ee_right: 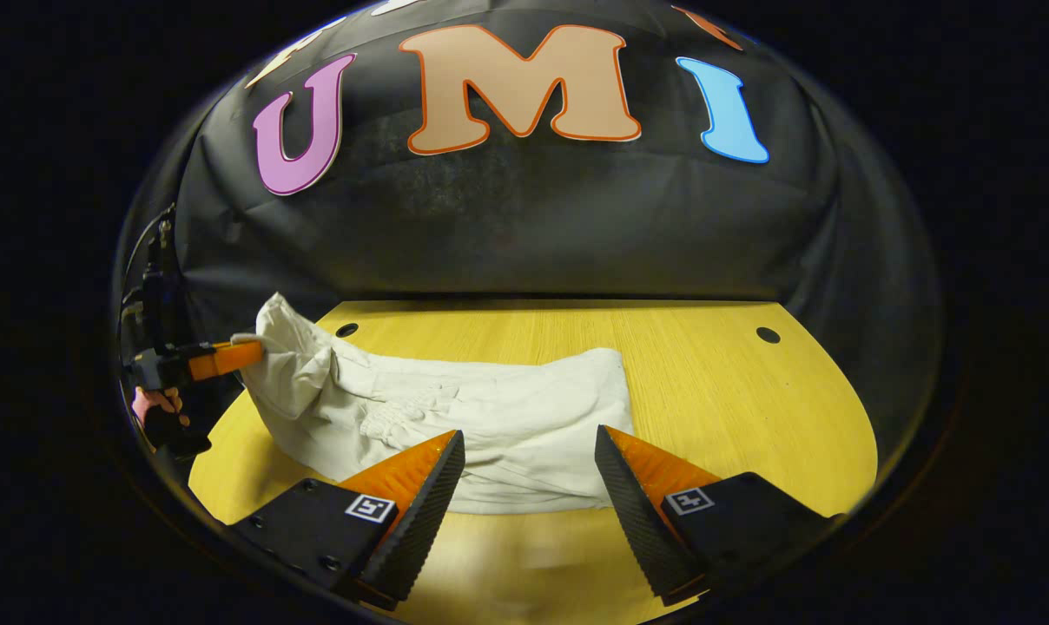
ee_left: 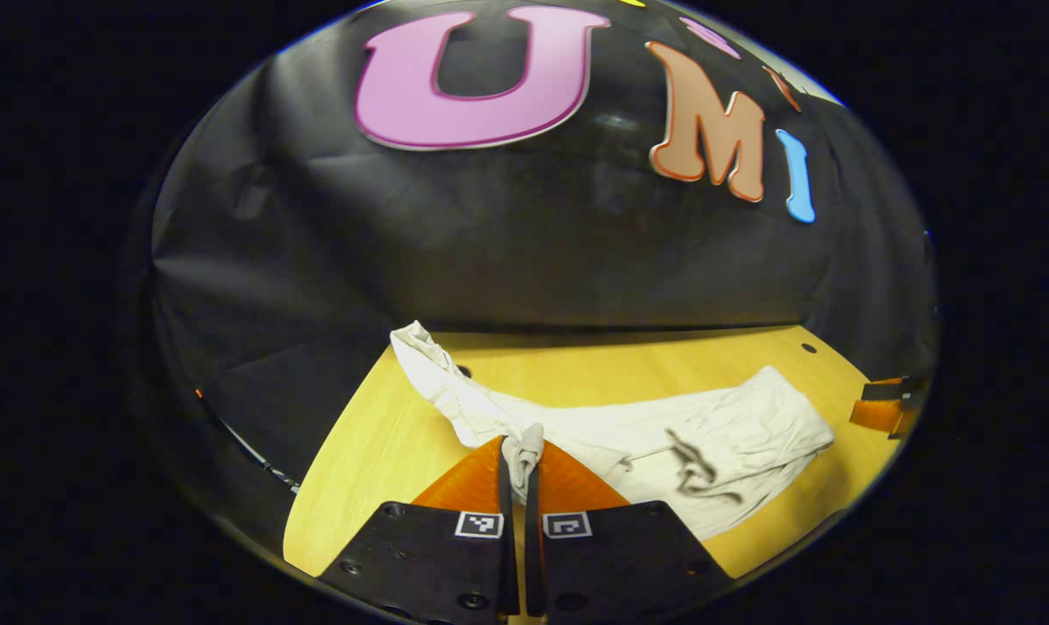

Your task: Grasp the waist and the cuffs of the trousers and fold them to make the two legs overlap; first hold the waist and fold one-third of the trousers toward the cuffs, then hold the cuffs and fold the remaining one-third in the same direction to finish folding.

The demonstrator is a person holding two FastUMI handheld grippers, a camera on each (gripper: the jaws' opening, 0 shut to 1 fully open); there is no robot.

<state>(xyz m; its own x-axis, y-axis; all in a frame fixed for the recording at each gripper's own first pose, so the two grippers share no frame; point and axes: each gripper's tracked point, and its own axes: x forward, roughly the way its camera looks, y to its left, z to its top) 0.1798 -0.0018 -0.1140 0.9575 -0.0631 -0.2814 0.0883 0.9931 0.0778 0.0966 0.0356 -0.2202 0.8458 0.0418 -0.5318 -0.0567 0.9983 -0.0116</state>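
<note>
Wooden table (ee_right: 707, 373) | left claw (ee_left: 522, 464) pinching trousers (ee_left: 663, 434) cuff | right claw (ee_right: 529, 460) wide open above waist

A yellow wooden table (ee_right: 707, 382) with small dark holes stands against the booth's creased black cloth wall (ee_right: 524, 226).

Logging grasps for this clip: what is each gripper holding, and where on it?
Left gripper: shut on the trousers, pinching a bunched edge. Right gripper: open above them, holding nothing.
</note>
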